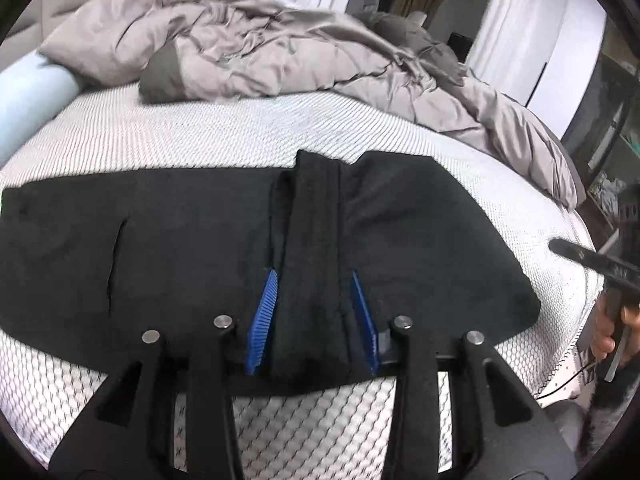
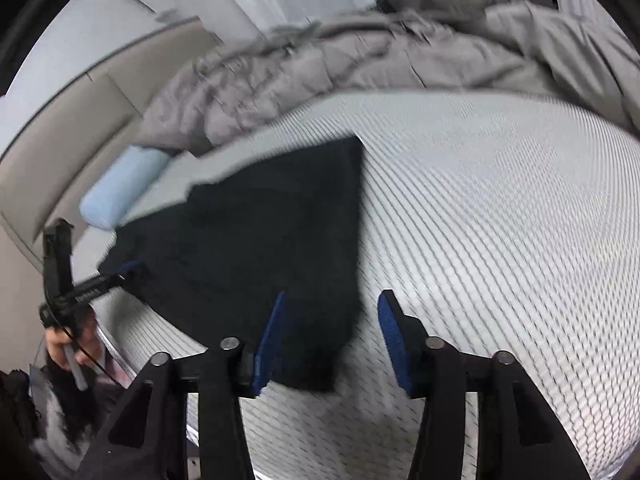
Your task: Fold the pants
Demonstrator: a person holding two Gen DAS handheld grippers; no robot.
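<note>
While the black pants [image 1: 192, 248] lie spread flat across the near half of the bed [image 1: 160, 136], I see from the left wrist camera a pale blue bolster [image 1: 28, 92] at the far left edge of the mattress and, behind it, a rumpled grey duvet [image 1: 280, 48] heaped along the back. At the middle of the garment, my left gripper [image 1: 314, 280] has its blue fingers [image 1: 264, 312] on either side of a raised fold of the black fabric, pinching it between them at the near hem. Farther right the cloth ends in a rounded edge, and beyond the mattress corner my right gripper [image 1: 580, 258] shows only as a dark handle held in a hand [image 1: 612, 328]. From the right wrist camera, which is blurred, the left gripper [image 2: 120, 272] appears at the far left touching the pants [image 2: 260, 220], its handle in a hand [image 2: 68, 344]; the bolster [image 2: 120, 188] lies above it. To the right, the right gripper [image 2: 332, 304] hangs over the near corner of the pants with its fingers [image 2: 390, 336] spread apart, one above the fabric, the other above the bare patterned mattress, holding nothing.
</note>
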